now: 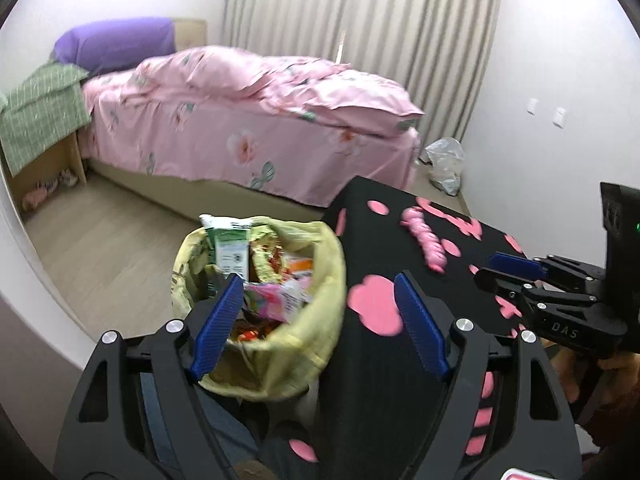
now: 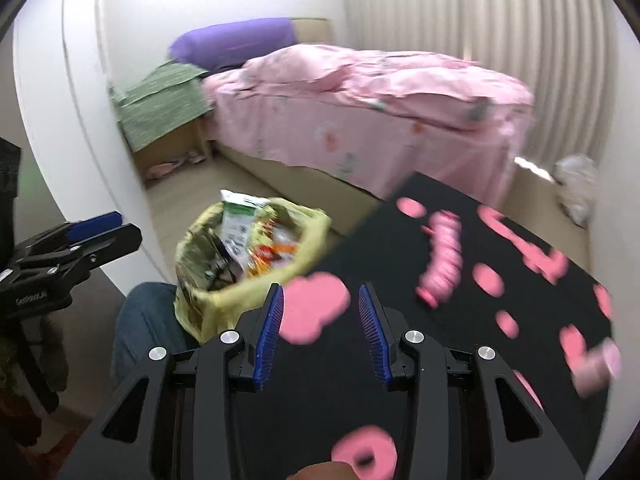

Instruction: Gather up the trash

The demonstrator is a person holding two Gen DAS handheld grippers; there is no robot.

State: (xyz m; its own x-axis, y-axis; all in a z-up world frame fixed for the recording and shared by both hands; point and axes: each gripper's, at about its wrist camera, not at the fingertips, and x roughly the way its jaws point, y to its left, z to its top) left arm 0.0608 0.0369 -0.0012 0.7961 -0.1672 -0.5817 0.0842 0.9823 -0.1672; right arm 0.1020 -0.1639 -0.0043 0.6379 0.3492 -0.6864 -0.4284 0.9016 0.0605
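Bin bag (image 1: pixel 280 344) sits just left of the table (image 1: pixel 400 360), wrappers (image 1: pixel 276 280) and a carton (image 1: pixel 228 248) in it. Bed (image 1: pixel 248 120) behind both, along the curtain (image 1: pixel 360 12). Nightstand (image 1: pixel 44 120) left of bed, cloth on it, what may be slippers (image 1: pixel 48 188) under it. Plastic bag (image 1: pixel 446 164) on the floor, right of bed, behind the table.

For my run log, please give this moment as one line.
left gripper: open, empty | right gripper: open, empty | yellow plastic trash bag: full of wrappers, beside black cloth with pink shapes
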